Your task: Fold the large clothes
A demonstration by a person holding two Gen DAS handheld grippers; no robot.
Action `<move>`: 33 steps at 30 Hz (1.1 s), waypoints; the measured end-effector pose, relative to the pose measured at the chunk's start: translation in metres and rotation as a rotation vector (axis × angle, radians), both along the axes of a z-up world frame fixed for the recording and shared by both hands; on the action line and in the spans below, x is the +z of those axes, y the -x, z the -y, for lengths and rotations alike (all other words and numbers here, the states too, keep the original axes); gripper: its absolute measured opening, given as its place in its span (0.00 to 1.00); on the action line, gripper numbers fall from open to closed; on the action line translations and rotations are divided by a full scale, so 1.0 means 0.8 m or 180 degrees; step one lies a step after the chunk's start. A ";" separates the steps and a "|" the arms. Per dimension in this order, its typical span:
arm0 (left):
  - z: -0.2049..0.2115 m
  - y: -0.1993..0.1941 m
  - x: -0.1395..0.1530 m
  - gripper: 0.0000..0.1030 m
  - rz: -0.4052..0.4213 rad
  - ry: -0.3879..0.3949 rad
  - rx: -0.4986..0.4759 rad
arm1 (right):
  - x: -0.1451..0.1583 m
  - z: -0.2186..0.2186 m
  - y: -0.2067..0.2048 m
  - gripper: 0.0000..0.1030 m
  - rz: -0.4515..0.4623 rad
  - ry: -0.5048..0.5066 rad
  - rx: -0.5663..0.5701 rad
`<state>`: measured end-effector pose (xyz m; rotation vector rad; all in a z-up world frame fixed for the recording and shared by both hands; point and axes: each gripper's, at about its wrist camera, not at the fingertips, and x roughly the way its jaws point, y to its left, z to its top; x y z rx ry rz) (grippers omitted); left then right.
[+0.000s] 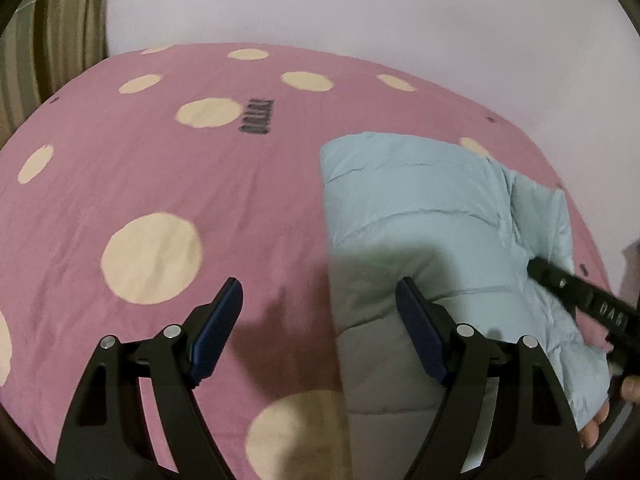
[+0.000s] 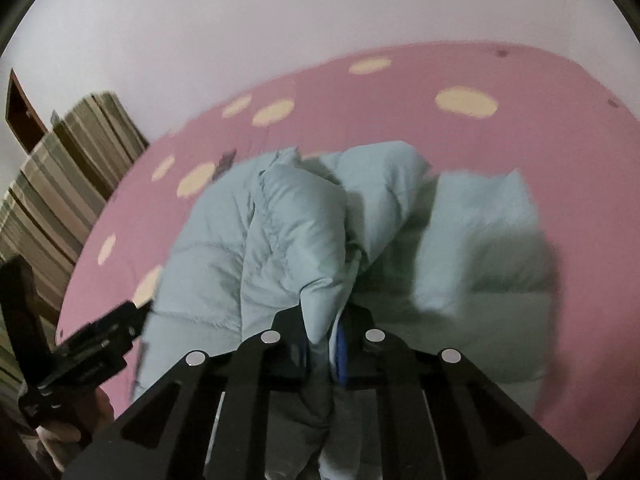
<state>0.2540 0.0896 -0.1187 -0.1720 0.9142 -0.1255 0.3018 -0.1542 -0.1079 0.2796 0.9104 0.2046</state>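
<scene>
- Right tool (image 2: 326,340): pinched tight on a fold of pale blue puffer jacket (image 2: 296,236), fabric bunched up between the pads.
- Left tool (image 1: 320,320): spread wide, gripping nothing, poised over the jacket's left edge.
- Jacket (image 1: 420,216): on pink dotted bedsheet (image 1: 160,168), toward 3 o'clock in the left view.

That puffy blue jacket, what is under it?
The light blue puffer jacket lies on a pink bedsheet with cream dots. Whatever lies beneath the jacket's bulk is covered and cannot be seen.
</scene>
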 end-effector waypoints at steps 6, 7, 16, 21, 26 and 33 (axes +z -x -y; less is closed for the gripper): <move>0.058 -0.006 0.006 0.77 0.0000 0.0068 -0.0400 | 0.007 0.056 0.011 0.10 0.0083 0.0309 -0.0293; 0.076 -0.008 0.003 0.77 -0.0011 0.0014 -0.0483 | 0.000 0.065 0.011 0.10 0.0032 0.0311 -0.0327; 0.131 -0.030 -0.044 0.78 -0.0296 -0.0336 -0.0645 | -0.076 0.108 -0.003 0.13 -0.0311 0.0184 -0.0358; 0.134 -0.032 -0.062 0.79 -0.0341 -0.0435 -0.0638 | -0.099 0.110 -0.005 0.14 -0.0336 0.0124 -0.0320; 0.136 -0.031 -0.078 0.79 -0.0338 -0.0494 -0.0618 | -0.100 0.112 -0.010 0.13 -0.0335 0.0080 -0.0338; 0.136 -0.020 -0.065 0.78 -0.0212 -0.0495 -0.0574 | -0.083 0.112 0.006 0.25 -0.0242 0.0199 -0.0380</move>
